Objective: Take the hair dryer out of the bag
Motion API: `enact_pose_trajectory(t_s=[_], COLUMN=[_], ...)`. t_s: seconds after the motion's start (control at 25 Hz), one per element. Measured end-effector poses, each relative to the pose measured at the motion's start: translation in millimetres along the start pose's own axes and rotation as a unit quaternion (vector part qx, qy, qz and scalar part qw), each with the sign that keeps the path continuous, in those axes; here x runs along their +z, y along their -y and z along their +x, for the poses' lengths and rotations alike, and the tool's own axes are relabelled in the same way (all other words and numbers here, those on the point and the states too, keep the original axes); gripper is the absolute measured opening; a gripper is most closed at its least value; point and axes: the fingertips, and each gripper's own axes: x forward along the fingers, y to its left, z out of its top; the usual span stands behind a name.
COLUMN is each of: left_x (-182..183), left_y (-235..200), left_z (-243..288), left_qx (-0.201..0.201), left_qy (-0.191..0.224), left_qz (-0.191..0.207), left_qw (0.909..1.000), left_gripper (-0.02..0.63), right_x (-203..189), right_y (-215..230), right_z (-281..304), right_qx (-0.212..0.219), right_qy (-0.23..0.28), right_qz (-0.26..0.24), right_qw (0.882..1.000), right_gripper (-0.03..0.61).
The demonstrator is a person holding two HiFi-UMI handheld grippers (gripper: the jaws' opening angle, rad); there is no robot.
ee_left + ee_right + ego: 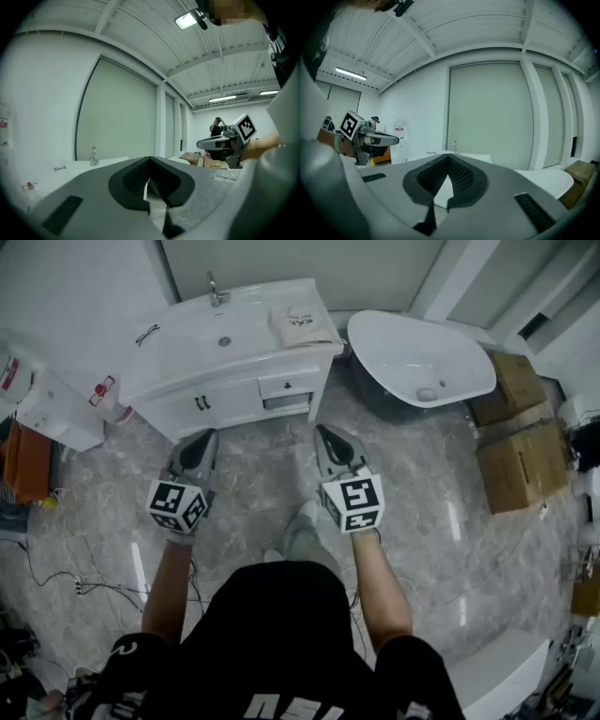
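Note:
A cream cloth bag [304, 324] lies on the right end of a white vanity top [187, 352]; no hair dryer shows anywhere. My left gripper [202, 437] and right gripper [326, 433] are held side by side over the floor, a short way in front of the vanity, both pointing toward it. The left gripper [150, 161] has its jaws shut with nothing between them. The jaws of the right gripper [448, 159] are likewise shut and empty. Each gripper view also catches the other gripper off to the side.
The vanity has a sink basin [223, 340], a faucet [216, 289] and a pair of glasses [147, 334]. A white bathtub [419, 357] stands to the right, with cardboard boxes [521, 465] beyond. Cables [84, 587] lie on the marble floor at left.

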Motion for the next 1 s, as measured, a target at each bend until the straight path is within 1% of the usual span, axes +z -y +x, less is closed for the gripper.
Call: enact_pose_trajectory(t_s=[0.28,0.52,0.6,0.76,0.88,1.0], left_x=[-4.5,0.6,2.9,9.7,10.8,7.9], left_y=[-5.8,-9.6,-5.8,2.3,6.9,7.5], left_z=[36.6,81.8,99.8,138.7,166.5,195.6], left_qx=[-0.010,-0.015,-0.025,-0.044,-0.051,-0.054], left_qy=[-0.006,-0.010,-0.010,-0.013,-0.017,-0.022], left_qz=[0.000,0.004,0.011,0.035,0.048,0.053], left_qw=[0.9999,0.9998,0.9996,0.9983,0.9974,0.9969], left_gripper=[-0.003,-0.003,-0.003,-0.003,-0.003,-0.003], right_x=[-5.9,-9.2,-10.2,-10.0,-8.6,-7.6], right_y=[23.1,56.3,66.8,94.9,118.6,141.7], right_z=[21.6,50.3,62.4,84.9,100.8,117.2], right_qx=[0.002,0.007,0.013,0.028,0.039,0.045], right_qy=[-0.006,-0.021,-0.013,-0.019,-0.010,-0.012], right_qz=[0.001,0.010,0.014,0.015,0.015,0.012], right_qw=[1.000,1.000,1.000,0.999,0.999,0.999], right_gripper=[-0.011,-0.011,-0.011,-0.011,-0.011,-0.011])
